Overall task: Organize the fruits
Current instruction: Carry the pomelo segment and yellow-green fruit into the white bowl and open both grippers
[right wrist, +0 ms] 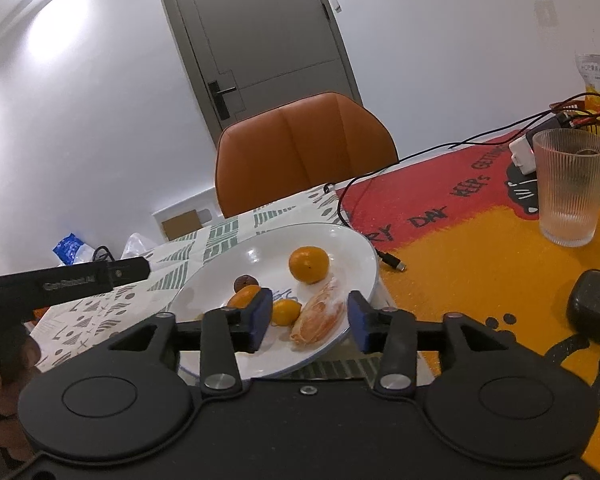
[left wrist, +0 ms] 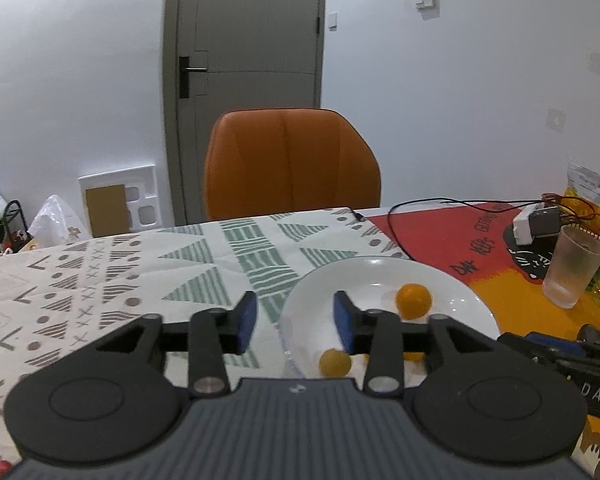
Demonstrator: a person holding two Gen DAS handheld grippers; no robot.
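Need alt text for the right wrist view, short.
The right gripper, jaws open and empty, hovers at the near rim of a white plate holding a whole orange, a peeled citrus piece, two small yellow-orange fruits and a small dark fruit. Behind stand a ribbed glass and an orange chair.

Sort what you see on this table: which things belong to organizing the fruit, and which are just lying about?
Job: white plate, whole orange, peeled orange piece, small yellow fruit, dark round fruit.

Lying about: ribbed glass, black cable, white adapter, snack bag.
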